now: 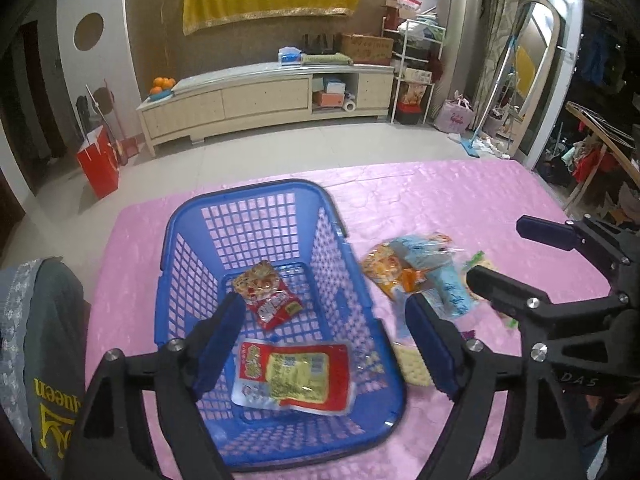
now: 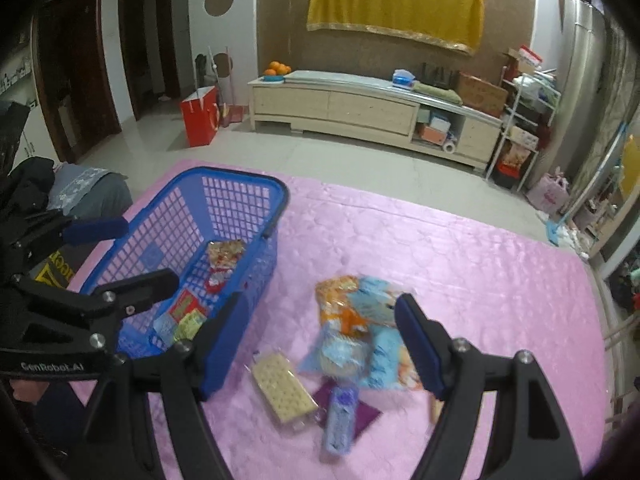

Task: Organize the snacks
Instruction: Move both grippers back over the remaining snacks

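Blue basket (image 1: 256,200): my landmark, a plastic lattice tub on the pink worktop (image 1: 460,200).
Left wrist view, left tongs (image 1: 326,338): mine hang over the basket's near end, jaws spread wide with nothing between the pads.
Left wrist view, basket contents: a red-and-yellow packet (image 1: 294,376) lies flat on the basket floor right under my left tongs; a smaller red snack bag (image 1: 267,295) sits farther in, toward the far wall.
Left wrist view, loose pile (image 1: 420,276): orange and pale blue bags lie just outside the basket's right wall.
Right wrist view, right tongs (image 2: 322,342): jaws wide, holding nothing, poised above the loose snacks to the right of the basket.
Right wrist view, remaining snacks: a cracker pack (image 2: 282,390) nearest the basket, a blue tube (image 2: 340,416) on a purple sachet (image 2: 368,410) beside it, and blue bags (image 2: 376,344) with an orange bag (image 2: 340,300) farther out.
Step in hand: I judge one drop is done and the next pick is due.
Next move: lower the right tongs squarely over one pack, likely the crackers, and close gently without crushing them.
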Tool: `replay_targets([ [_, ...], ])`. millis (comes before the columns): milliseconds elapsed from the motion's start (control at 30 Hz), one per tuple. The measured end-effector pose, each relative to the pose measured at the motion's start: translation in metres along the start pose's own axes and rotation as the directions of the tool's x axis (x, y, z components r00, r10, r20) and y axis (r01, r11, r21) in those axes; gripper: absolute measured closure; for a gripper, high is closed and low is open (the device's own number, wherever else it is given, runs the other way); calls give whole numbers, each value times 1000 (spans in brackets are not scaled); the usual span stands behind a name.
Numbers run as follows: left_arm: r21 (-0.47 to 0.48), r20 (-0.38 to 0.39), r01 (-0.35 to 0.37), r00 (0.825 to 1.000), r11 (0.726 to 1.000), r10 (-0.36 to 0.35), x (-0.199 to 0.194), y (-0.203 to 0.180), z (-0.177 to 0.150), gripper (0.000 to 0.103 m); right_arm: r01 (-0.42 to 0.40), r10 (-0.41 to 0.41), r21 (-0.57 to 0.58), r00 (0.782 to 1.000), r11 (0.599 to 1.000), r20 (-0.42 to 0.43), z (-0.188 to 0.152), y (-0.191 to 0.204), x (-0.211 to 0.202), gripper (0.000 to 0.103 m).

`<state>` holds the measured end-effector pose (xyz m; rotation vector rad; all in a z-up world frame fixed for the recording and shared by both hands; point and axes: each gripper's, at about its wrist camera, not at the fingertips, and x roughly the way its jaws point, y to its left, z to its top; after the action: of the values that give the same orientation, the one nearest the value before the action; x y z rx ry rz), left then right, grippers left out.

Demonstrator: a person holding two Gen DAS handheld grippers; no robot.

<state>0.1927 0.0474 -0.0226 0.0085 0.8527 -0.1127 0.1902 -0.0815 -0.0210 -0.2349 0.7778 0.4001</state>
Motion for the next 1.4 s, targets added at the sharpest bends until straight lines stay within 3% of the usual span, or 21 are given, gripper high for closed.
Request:
replay_targets([
  [300,28,14,26,1000,999,-27,-12,-55,-8,22,62,-63,89,998,994,12,-23,-46,-34,13],
  [667,62,-67,49,997,997,-45,20,-121,-22,22,133,-133,132,991,982,-9,-58,-99,-39,11],
  [1000,50,-154,38,988,998,-30,65,-164,-46,22,77,-59,148,990,986,-125,-104,-136,-4,11],
  [1233,28,-239,6,971,1000,1,109,-170,-70,22,60,-25,171,979,983,-203,-127,-150,26,11],
  [1400,-5,-260,-19,965,1000,17,129,-168,-74,22,66,-32,133,970,989,-239,-130,-153,51,11],
])
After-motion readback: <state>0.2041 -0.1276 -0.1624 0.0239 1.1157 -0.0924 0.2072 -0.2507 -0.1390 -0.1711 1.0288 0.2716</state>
